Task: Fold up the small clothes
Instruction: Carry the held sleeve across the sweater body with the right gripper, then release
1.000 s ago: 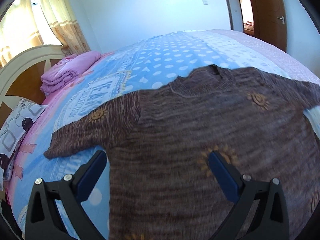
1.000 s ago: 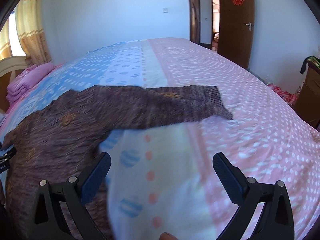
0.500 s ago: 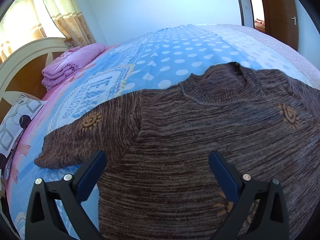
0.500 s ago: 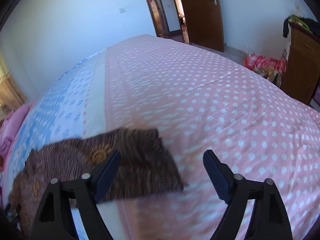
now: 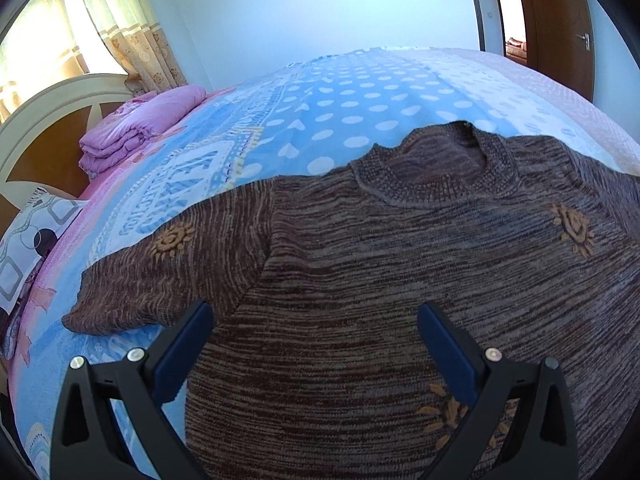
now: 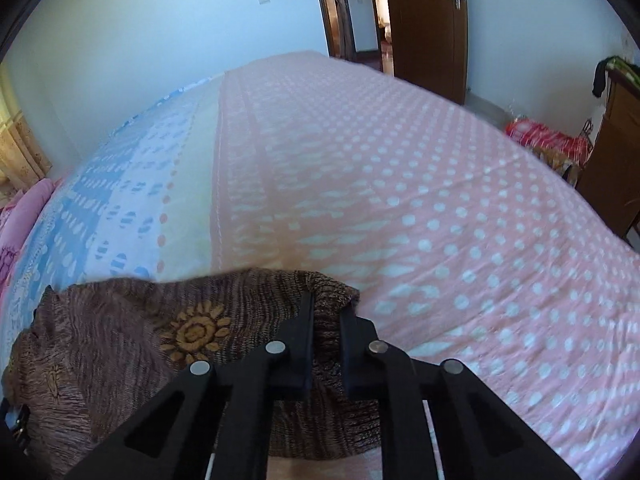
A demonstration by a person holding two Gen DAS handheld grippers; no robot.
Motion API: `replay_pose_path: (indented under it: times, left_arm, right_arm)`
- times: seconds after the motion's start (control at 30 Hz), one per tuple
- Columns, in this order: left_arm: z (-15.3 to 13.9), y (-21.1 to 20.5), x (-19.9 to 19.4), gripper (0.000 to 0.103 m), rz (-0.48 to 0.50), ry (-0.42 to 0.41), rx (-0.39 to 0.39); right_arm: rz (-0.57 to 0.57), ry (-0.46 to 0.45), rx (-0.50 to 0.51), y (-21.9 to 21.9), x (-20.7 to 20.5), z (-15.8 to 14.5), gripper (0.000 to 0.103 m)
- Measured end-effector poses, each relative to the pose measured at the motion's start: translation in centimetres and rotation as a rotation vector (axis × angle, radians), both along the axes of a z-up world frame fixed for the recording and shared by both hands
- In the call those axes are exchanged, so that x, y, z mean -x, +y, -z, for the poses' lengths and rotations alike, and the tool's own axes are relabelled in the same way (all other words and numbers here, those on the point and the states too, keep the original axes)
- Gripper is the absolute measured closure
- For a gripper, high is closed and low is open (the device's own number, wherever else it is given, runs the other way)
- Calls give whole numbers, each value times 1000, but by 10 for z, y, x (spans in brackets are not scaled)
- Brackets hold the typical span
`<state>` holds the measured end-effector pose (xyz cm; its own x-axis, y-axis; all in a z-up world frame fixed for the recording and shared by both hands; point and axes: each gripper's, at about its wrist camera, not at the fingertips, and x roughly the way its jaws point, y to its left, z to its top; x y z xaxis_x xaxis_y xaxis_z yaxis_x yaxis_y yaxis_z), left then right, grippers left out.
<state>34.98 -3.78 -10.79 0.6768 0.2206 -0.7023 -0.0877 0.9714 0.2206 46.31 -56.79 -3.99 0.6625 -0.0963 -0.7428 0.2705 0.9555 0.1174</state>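
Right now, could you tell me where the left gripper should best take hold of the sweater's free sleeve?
Probably at the cuff end of the sleeve, coming from the bed's headboard side. It lies flat and spread away from the sweater body, so its end edge is exposed. The left gripper is open above it.

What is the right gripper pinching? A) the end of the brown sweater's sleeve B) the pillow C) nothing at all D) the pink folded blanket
A: in the right wrist view the right gripper has just been closing, and its jaws now clamp the cuff of the brown sweater's sleeve.
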Motion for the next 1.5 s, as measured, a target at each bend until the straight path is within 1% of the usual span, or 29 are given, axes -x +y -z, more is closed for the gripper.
replay_pose_path:
  times: [0.1,0.23,0.37,0.53,0.63,0.77,1.0,1.13,1.27,1.37,1.5]
  left_arm:
    - [-2,3,3,0,-5,-11,11]
    - [-3,5,6,0,-10,-20,24]
    - [-1,6,11,0,-8,-25,24]
    - [-2,11,16,0,-16,-35,53]
    - [-2,14,18,0,-8,-40,82]
    - [0,14,19,0,-3,-33,87]
    - [-1,13,23,0,10,-51,99]
    - [-1,16,24,0,19,-50,135]
    - [0,20,23,0,14,-47,162]
    - [1,21,23,0,12,-48,173]
    - [2,20,23,0,20,-44,175]
  right_arm:
    - [-13,-51,46,9,4,-25,94]
    - [-37,-85,92,23,2,-48,94]
    - [-64,-110,105,39,2,-68,94]
    - [-107,-114,103,66,4,-88,94]
    - [-136,-114,125,85,7,-98,94]
    - [-169,-108,105,107,10,-110,94]
    - [-250,-107,68,154,11,-132,94]
    - [-300,-106,65,186,11,-136,94]
    - [-345,-93,44,217,7,-133,94]
    - [-375,-88,31,242,2,-126,94]
    - [-406,-73,-24,277,-7,-106,94]
